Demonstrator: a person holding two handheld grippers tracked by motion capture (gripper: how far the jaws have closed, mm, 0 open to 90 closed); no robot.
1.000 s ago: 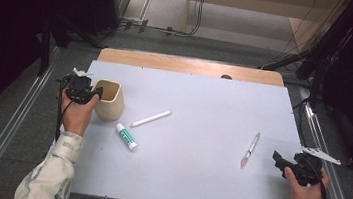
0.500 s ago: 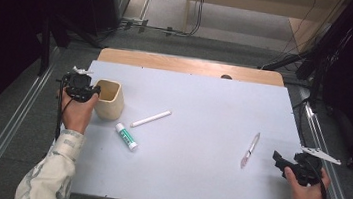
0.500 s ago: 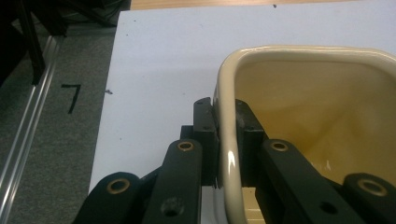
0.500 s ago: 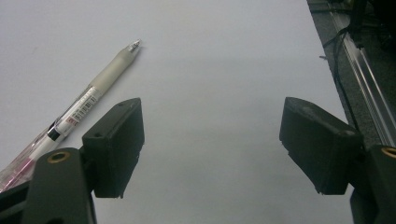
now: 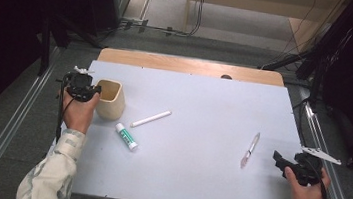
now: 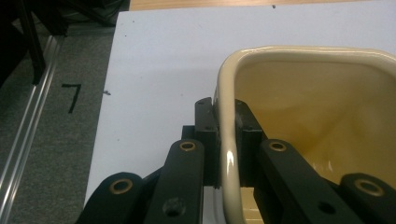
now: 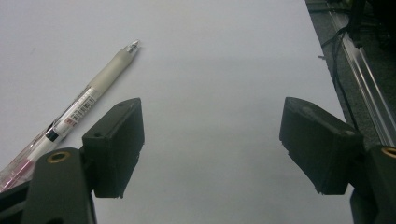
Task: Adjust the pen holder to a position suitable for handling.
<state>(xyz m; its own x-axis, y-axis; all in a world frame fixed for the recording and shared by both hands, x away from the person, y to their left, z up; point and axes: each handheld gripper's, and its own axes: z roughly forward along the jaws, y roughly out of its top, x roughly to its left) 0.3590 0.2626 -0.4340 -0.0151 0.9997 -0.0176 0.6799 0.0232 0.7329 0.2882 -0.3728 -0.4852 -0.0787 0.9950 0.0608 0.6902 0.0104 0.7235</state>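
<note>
One barcode label on pen (image 7: pixel 70 114)

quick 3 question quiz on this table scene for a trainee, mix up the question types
1. True or false: the left gripper is clamped on the wall of the cream cup.
2. Which item lies nearest the right gripper? A) white marker B) pen C) green-labelled tube
3. Fill in: the right gripper's jaws stand ____ with nothing between them.

Key
1. True: one jaw is inside the rim, one outside, both pressing.
2. B
3. open
</note>
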